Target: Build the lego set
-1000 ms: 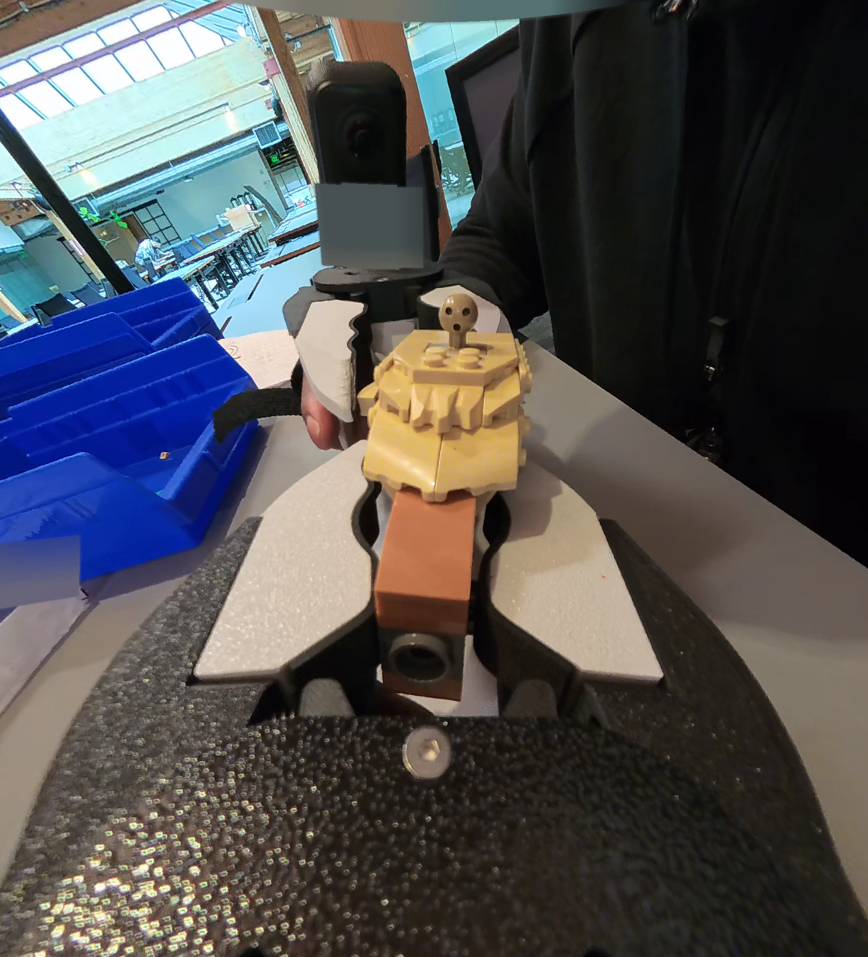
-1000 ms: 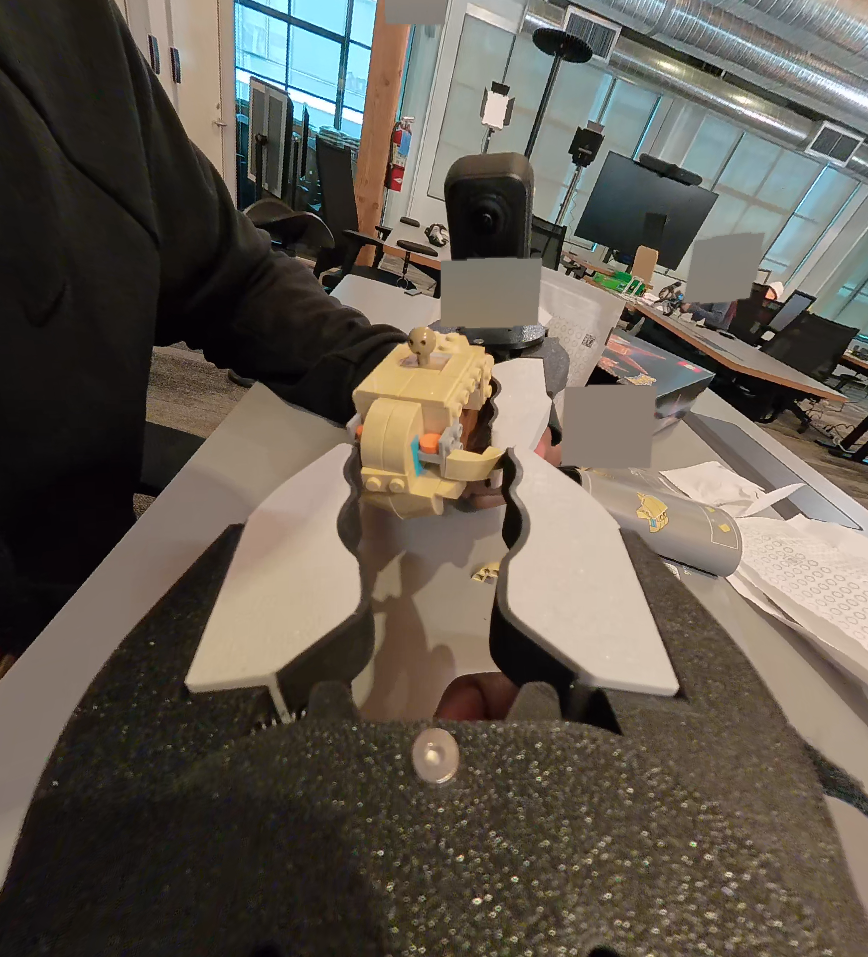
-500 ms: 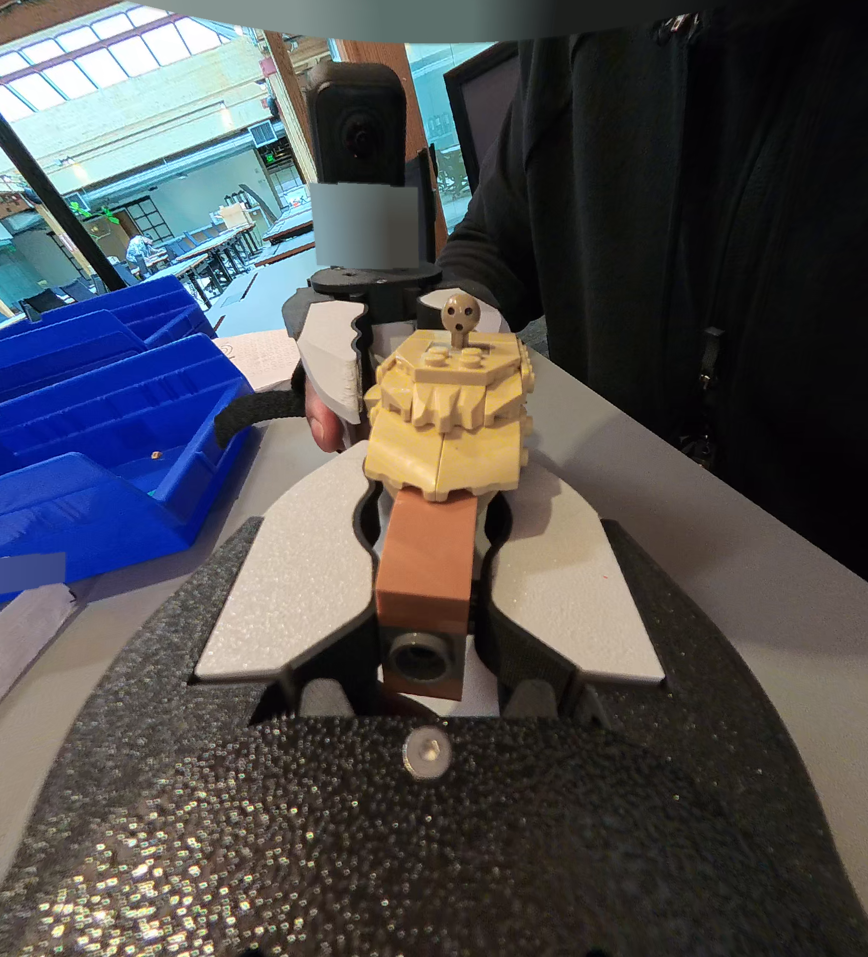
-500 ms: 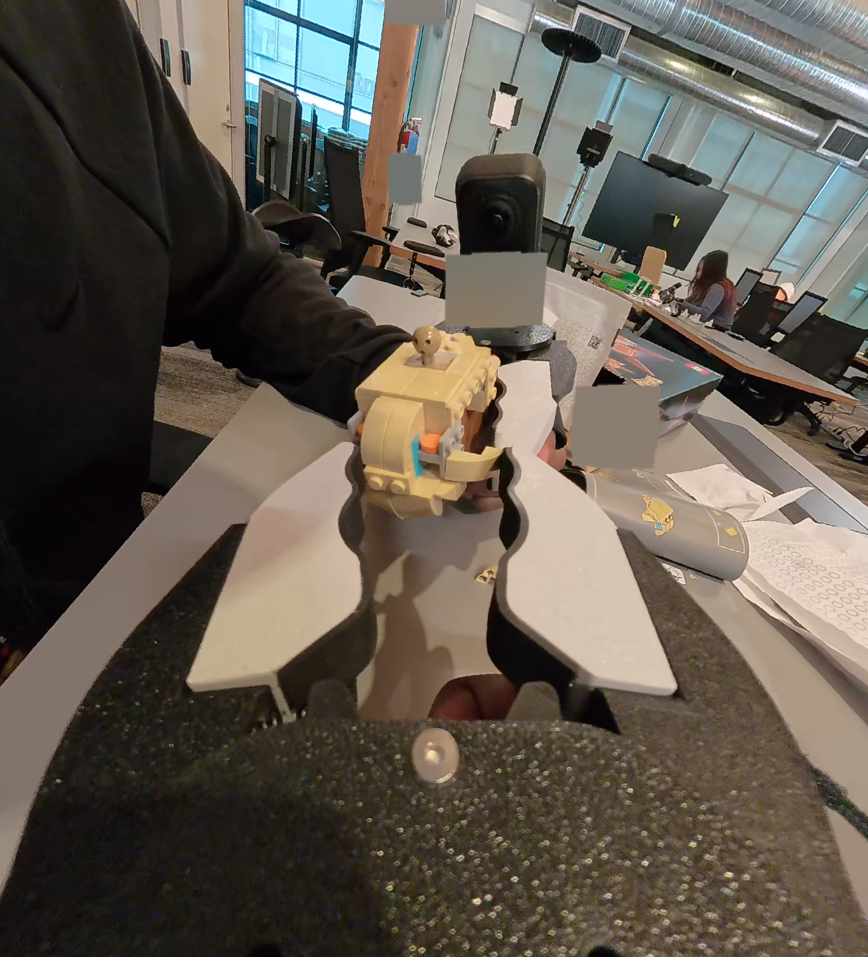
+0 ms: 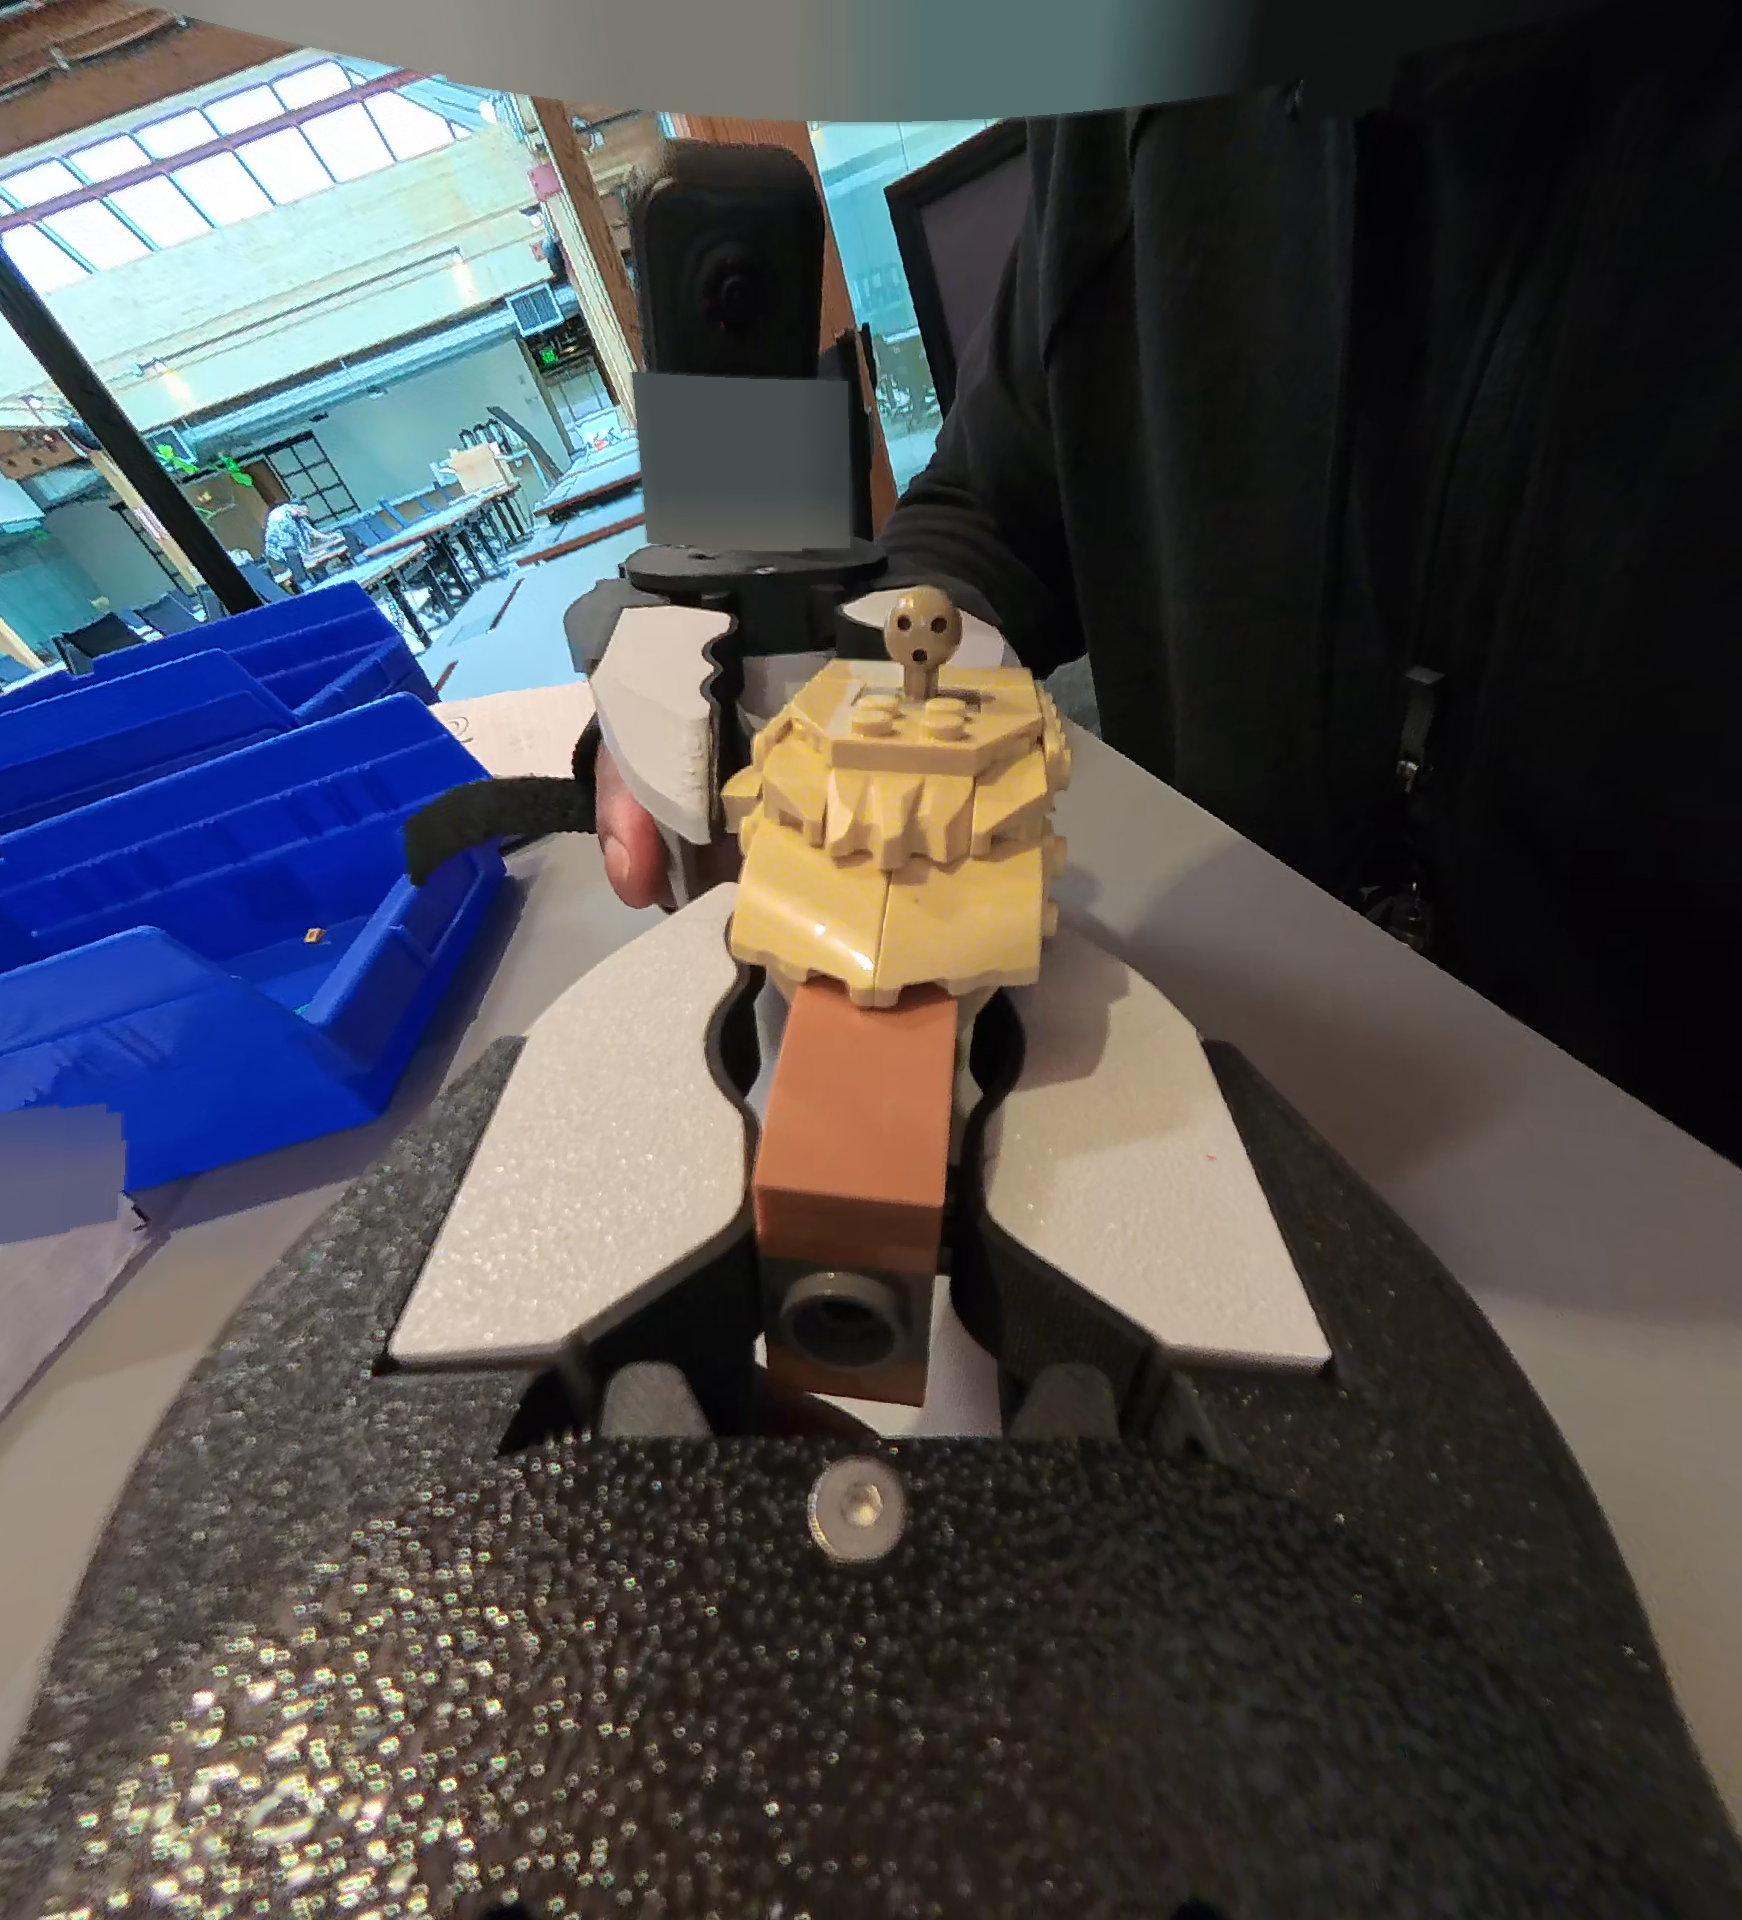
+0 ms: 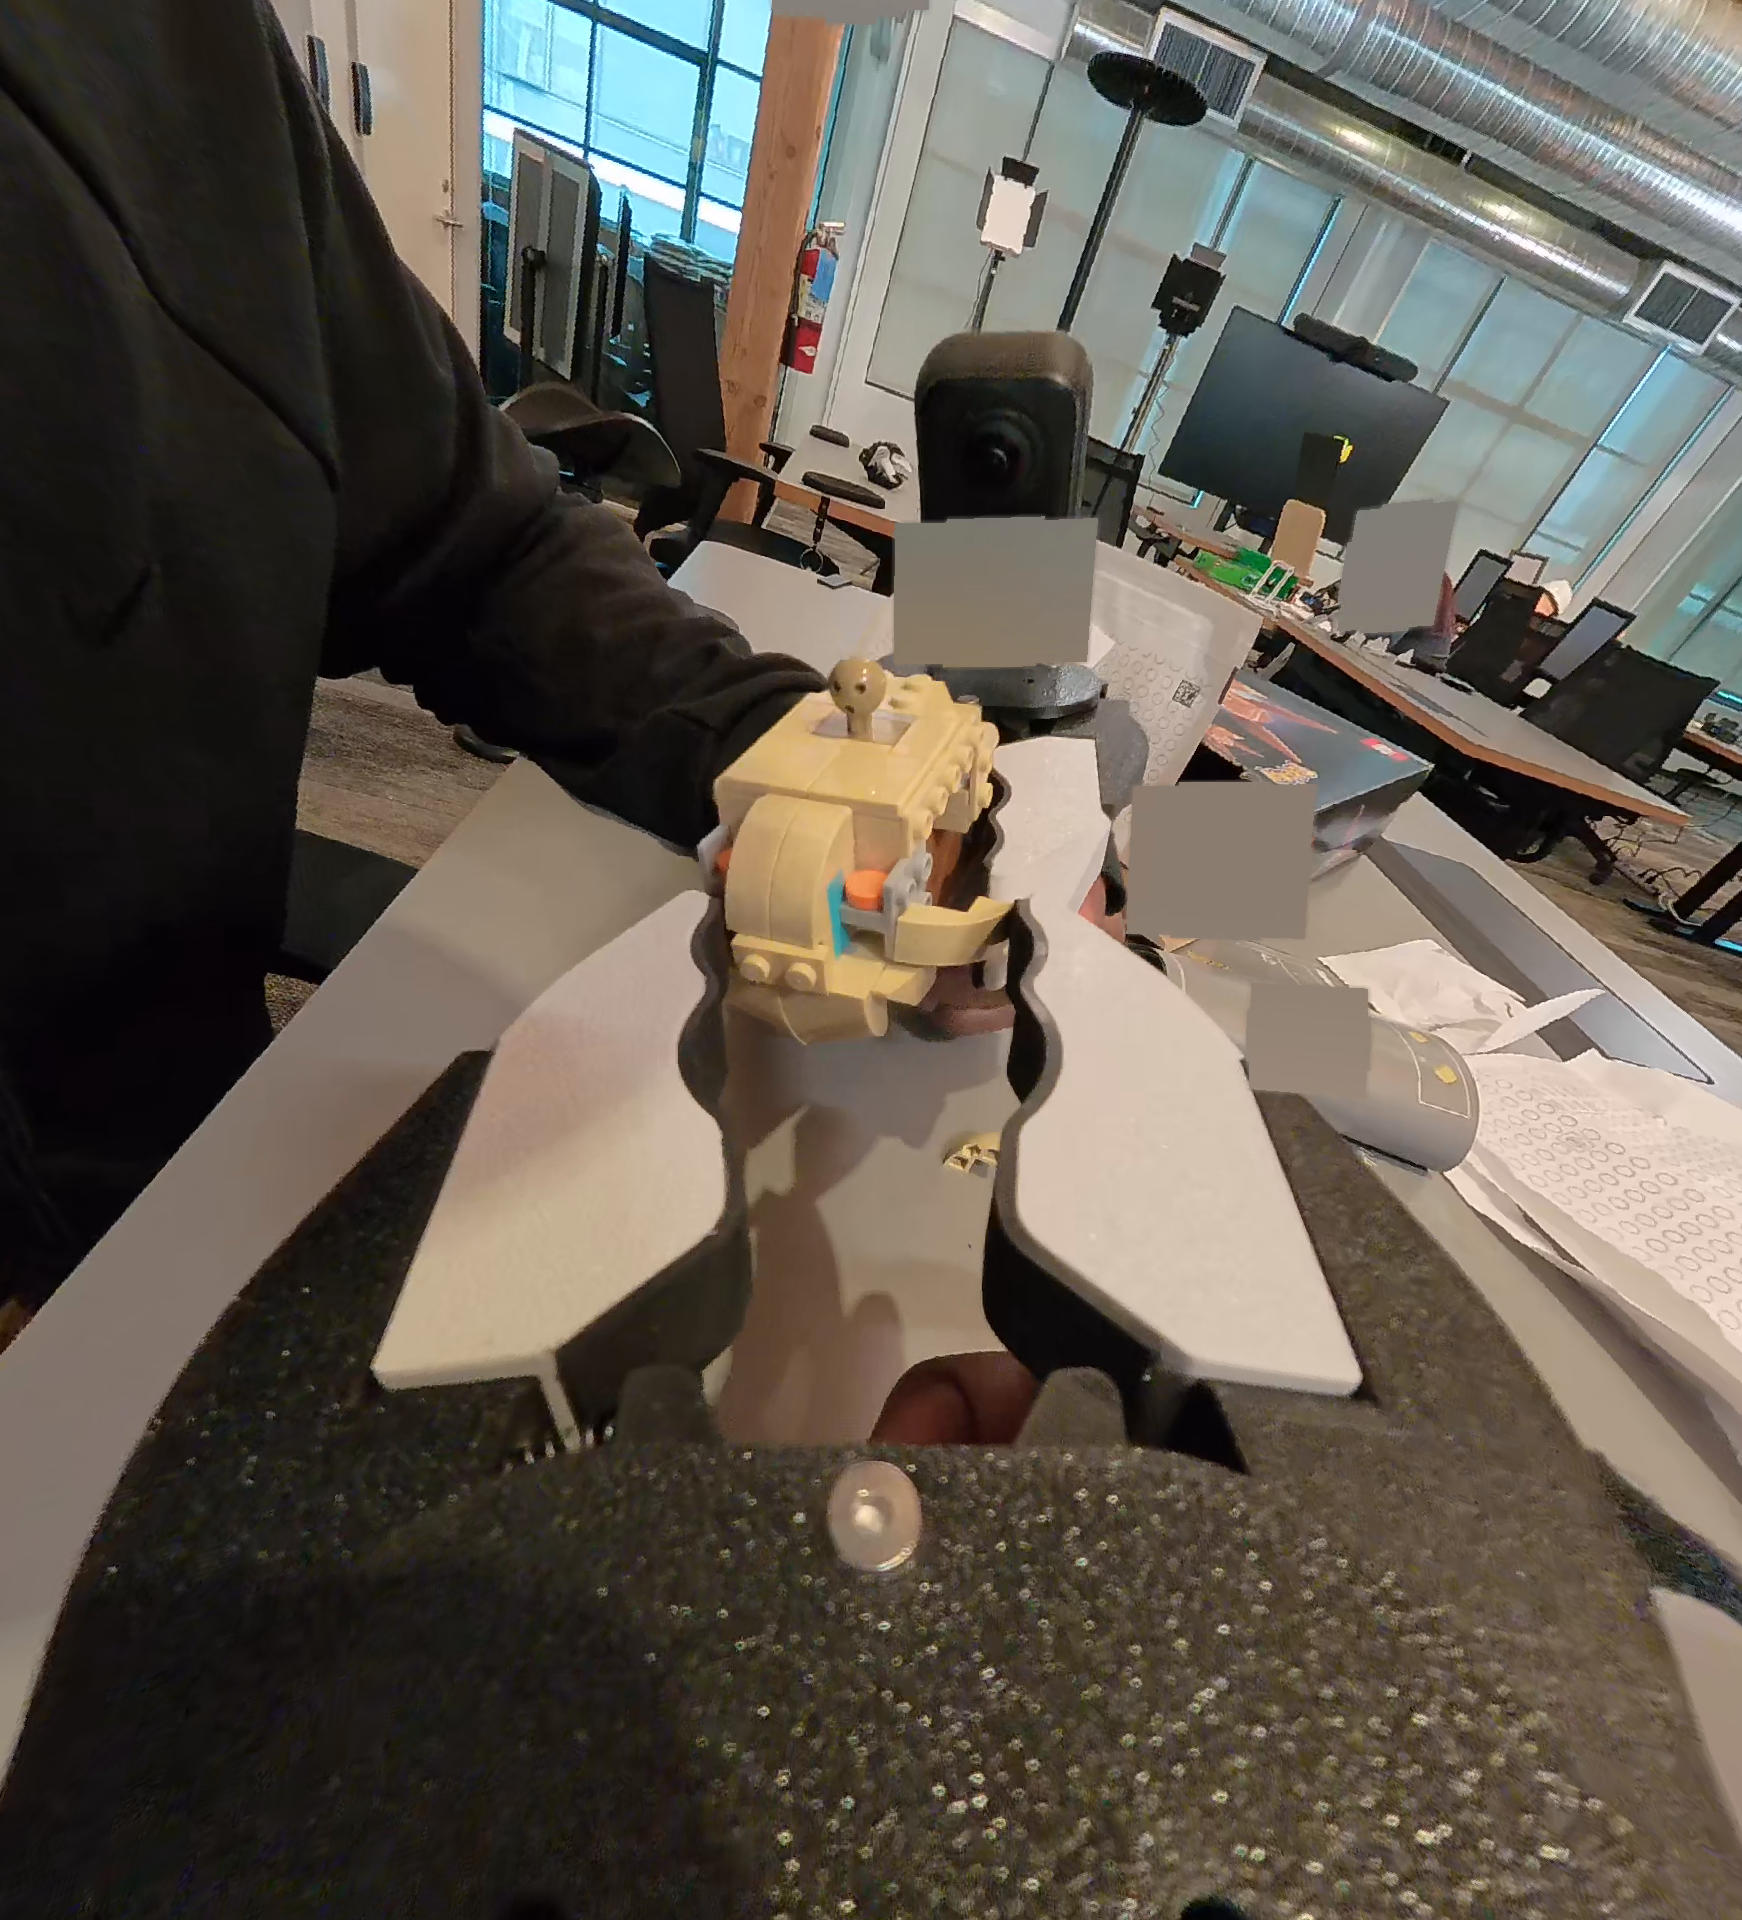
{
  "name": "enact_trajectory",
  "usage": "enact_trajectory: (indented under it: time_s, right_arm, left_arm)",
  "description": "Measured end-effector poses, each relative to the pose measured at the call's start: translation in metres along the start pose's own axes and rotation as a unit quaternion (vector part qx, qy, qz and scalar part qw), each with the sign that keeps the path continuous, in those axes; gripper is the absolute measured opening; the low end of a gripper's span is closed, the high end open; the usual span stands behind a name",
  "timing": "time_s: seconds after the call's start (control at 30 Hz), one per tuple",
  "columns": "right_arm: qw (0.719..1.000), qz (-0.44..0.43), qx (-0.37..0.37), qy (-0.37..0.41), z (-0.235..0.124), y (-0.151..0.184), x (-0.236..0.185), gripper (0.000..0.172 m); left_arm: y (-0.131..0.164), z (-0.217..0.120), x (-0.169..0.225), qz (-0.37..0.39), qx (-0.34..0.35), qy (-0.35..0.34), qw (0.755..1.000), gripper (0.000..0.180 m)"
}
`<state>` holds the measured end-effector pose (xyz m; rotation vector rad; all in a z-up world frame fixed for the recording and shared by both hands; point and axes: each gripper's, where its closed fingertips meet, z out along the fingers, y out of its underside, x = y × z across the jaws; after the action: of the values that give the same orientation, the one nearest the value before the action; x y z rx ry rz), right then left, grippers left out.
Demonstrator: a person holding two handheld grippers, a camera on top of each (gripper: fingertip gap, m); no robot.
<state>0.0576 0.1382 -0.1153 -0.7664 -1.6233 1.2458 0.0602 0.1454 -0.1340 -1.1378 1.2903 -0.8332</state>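
Between your two grippers, above the grey table, sits one tan brick-built plastic model on a brown block stem. Your left gripper clamps the stem narrowly. Your right gripper pinches the tan body. Blue plastic bins stand at nine o'clock.

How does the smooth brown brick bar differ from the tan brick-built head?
The smooth brown brick bar is plain and long; the tan brick-built head is lumpy, studded, topped by a round knob. The bar lies between the fingers of the left gripper; the head sits at their tips. Both belong to one toy-brick model.
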Motion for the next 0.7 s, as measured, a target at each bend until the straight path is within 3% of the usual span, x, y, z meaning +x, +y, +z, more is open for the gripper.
enact_trajectory:
  time_s: [0.37,0.7]
  right_arm:
    - [0.996,0.039,0.045,0.062,-0.010,-0.016,0.026,0.053]
    - [0.988,0.021,0.052,0.146,-0.010,-0.027,0.039,0.045]
  left_arm:
    - [-0.013,-0.010,-0.022,-0.050,0.063,-0.052,0.995,0.037]
    - [-0.029,-0.023,-0.047,-0.125,0.158,-0.097,0.975,0.037]
